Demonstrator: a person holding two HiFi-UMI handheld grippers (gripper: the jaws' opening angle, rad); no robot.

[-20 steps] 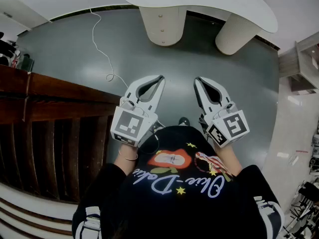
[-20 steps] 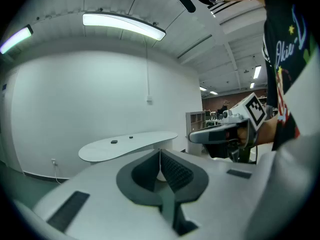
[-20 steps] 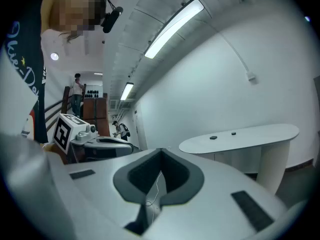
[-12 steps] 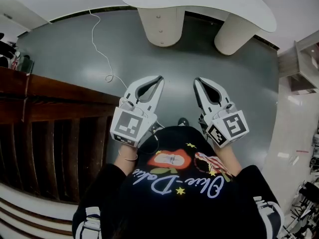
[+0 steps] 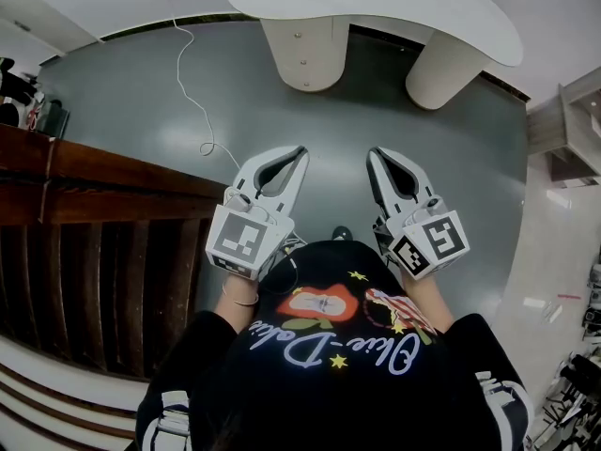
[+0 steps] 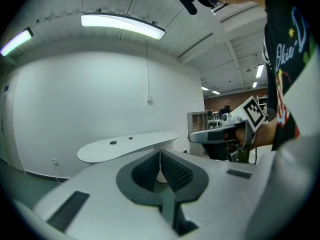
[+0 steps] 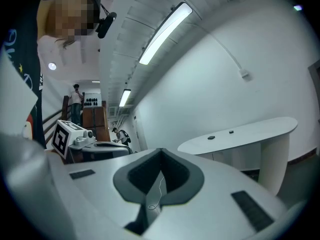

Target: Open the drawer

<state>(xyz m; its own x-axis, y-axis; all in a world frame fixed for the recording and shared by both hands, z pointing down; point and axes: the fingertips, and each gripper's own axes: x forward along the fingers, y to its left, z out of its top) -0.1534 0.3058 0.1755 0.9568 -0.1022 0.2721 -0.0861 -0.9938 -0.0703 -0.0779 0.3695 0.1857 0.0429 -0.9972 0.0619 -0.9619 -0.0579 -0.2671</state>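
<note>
Hovering before one white desk [image 5: 376,7] — left gripper [image 5: 302,148] and right gripper [image 5: 373,151], both clenched empty.

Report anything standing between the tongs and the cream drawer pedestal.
Nothing visible: only grey floor lies between the left tongs, right tongs and the cream rounded drawer pedestal; a white cable trails aside.

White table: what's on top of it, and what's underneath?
On the white table lie two small dark objects, too small to identify. Underneath, two rounded pedestals show; the tabletop covers their upper parts.
</note>
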